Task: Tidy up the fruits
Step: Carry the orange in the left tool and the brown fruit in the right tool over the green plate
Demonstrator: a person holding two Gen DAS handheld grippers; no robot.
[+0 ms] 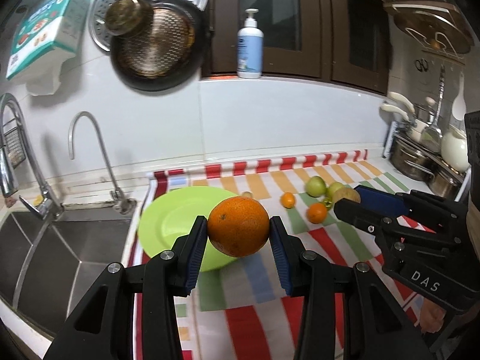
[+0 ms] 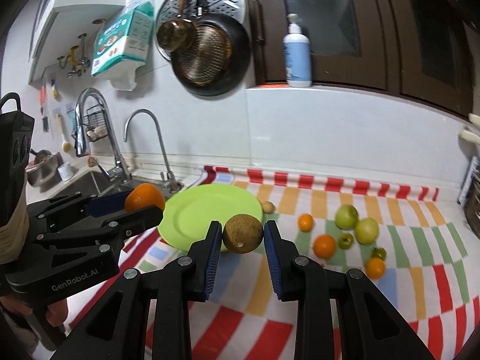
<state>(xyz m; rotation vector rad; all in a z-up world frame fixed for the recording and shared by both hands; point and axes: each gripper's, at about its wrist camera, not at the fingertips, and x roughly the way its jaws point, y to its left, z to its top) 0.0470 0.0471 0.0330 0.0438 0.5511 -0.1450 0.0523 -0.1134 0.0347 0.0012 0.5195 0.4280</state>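
Observation:
My left gripper [image 1: 239, 229] is shut on a large orange [image 1: 238, 230] and holds it in the air over the near right part of a green plate [image 1: 174, 219]. My right gripper [image 2: 243, 234] is shut on a brown round fruit [image 2: 243, 233], lifted just in front of the green plate [image 2: 195, 213]. On the striped cloth [image 2: 300, 309] to the right lie green apples [image 2: 346, 216], small oranges [image 2: 324, 246] and small green fruits [image 2: 345, 240]. A small brown fruit [image 2: 268, 206] sits by the plate's far right rim.
A steel sink [image 1: 60, 249] with two taps [image 1: 99, 156] lies left of the plate. Pans [image 1: 153, 48] hang on the wall above. A pump bottle [image 1: 250, 48] stands on the ledge. Pots [image 1: 420, 156] crowd the far right corner.

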